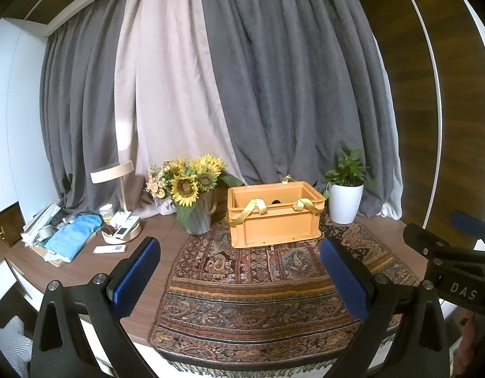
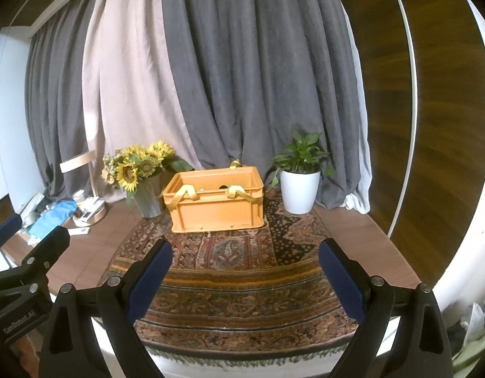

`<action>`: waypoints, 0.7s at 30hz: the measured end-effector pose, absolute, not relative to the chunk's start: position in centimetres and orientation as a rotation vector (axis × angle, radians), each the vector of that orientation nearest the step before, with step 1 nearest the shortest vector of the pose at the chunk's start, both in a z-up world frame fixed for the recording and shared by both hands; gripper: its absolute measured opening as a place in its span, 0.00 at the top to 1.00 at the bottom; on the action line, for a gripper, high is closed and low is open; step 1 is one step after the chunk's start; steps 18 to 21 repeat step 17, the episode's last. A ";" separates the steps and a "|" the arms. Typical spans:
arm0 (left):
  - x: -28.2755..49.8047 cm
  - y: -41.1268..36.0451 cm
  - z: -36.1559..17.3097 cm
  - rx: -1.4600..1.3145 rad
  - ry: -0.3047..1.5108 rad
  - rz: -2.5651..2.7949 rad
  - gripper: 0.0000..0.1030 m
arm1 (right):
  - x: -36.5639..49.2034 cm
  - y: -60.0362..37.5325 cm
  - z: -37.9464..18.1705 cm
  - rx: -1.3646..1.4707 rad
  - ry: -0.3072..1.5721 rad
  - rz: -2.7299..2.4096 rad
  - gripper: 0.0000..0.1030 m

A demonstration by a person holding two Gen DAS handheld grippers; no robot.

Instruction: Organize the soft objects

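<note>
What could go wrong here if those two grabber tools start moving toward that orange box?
The orange crate stands close between the sunflower vase and the white plant pot; a wide swing could tip either. Its yellow straps hang over the front rim and could snag the open fingers. The crate sits on a patterned rug, which may slide or bunch if pushed.

orange crate [image 1: 274, 220], paisley rug [image 1: 258, 283], grey curtain [image 1: 289, 78]

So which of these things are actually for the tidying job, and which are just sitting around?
For the job:
- orange crate with yellow straps
- left gripper, fingers apart, holding nothing
- right gripper, likewise

Just sitting around:
- sunflowers
- potted plant
- patterned rug
- desk lamp
- blue cloth
</note>
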State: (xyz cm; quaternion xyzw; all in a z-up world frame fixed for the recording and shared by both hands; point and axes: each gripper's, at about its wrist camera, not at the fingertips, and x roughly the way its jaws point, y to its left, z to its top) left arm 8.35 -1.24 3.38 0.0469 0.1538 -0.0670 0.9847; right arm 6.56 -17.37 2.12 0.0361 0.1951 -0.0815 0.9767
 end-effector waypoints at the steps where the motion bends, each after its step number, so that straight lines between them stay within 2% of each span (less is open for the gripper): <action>1: 8.4 -1.2 3.4 0.095 0.309 -0.134 0.00 | 6.5 -17.3 2.1 0.073 0.393 -0.167 0.08; 21: 8.6 -1.1 3.4 0.101 0.304 -0.127 0.00 | 6.6 -17.3 2.0 0.068 0.398 -0.168 0.08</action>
